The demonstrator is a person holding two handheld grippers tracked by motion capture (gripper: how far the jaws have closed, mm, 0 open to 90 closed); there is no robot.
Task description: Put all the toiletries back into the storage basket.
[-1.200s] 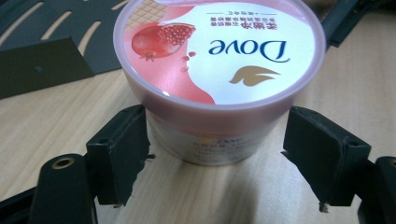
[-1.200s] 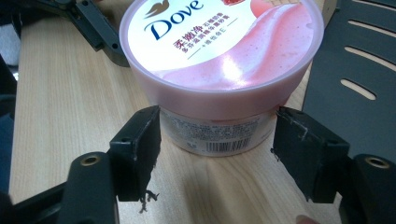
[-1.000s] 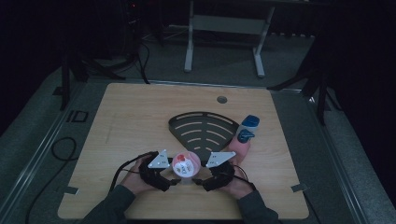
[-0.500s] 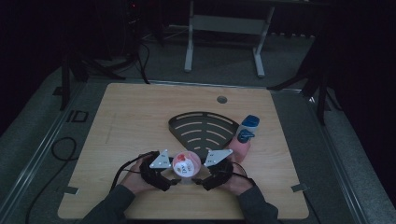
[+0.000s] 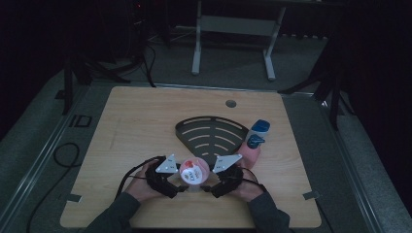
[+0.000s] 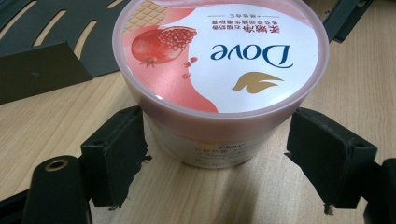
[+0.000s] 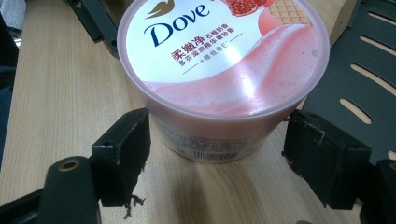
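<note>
Left gripper (image 5: pixel 180 187): I hold it at about 8 o'clock of the tub. Its jaws stand apart to either side of the tub's lower wall. In the left gripper view one pad (image 6: pixel 116 151) sits just beside the wall under the lid rim; I cannot tell if it touches. The other pad stands clear, so I judge nothing is clamped.

Right gripper (image 5: pixel 206 188): I hold it at about 4 o'clock of the tub, facing the left one. Its jaws have just been opening and now stand wide. The tub lies between them with a gap at each pad (image 7: pixel 122 151), so it is not gripped.

Round pink plastic tub with a white-and-pink printed lid (image 5: pixel 194 173): it stands upright on the table near the front edge, between both grippers. I judge it rests under its own weight, with both grippers parked around it.

Light wooden table top (image 5: pixel 131 126): it carries everything.

Dark fan-shaped slotted metal rack (image 5: pixel 210 136): it lies flat at 12 o'clock of the tub, its tip pointing at the tub, close behind it.

Pink bottle with a blue cap (image 5: pixel 253 145): it is at 2 o'clock of the tub, just beside the rack's right edge.

Second blue-capped container (image 5: pixel 260 127): it sits just behind the pink bottle, farther back.
</note>
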